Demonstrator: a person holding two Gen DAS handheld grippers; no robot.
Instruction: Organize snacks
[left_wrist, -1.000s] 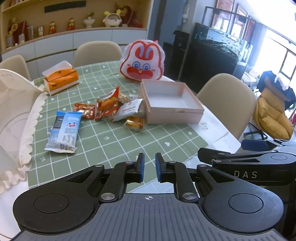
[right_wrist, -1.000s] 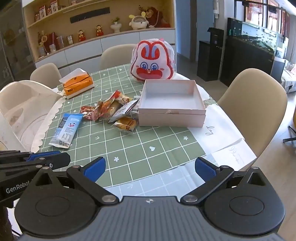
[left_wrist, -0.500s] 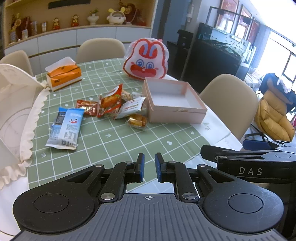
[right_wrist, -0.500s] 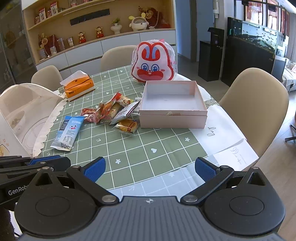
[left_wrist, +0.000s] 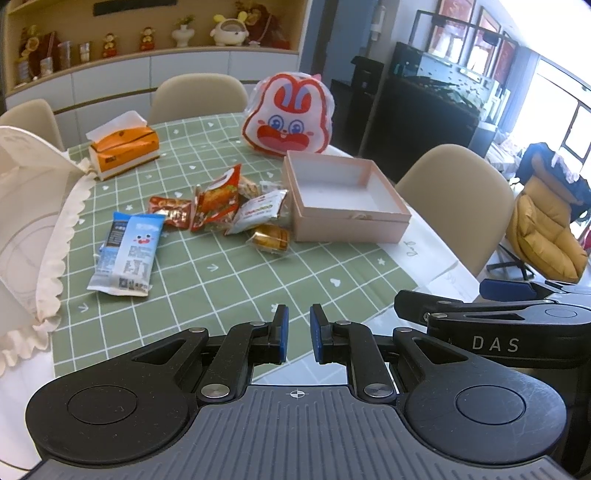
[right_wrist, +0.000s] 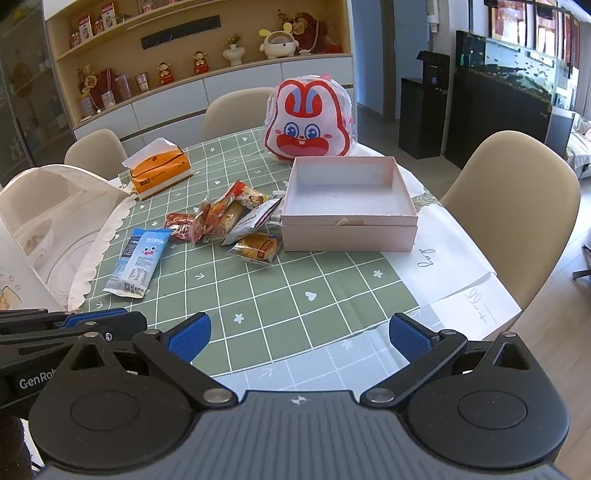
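The left gripper (left_wrist: 298, 334) hovers over the near edge of the table (right_wrist: 280, 295), its blue pads almost together with only a narrow gap, and it grasps nothing. The right gripper (right_wrist: 298, 336) is spread wide and holds nothing (both are well apart from the snacks). The pink box (right_wrist: 349, 218) stands open toward the right edge. Just beside its left wall lies a heap of snack packets (right_wrist: 221, 218), with a golden cake packet (right_wrist: 258, 249) nearest. A blue packet (right_wrist: 138, 262) lies further left, alone. Behind the box stands a rabbit bag (right_wrist: 310, 122).
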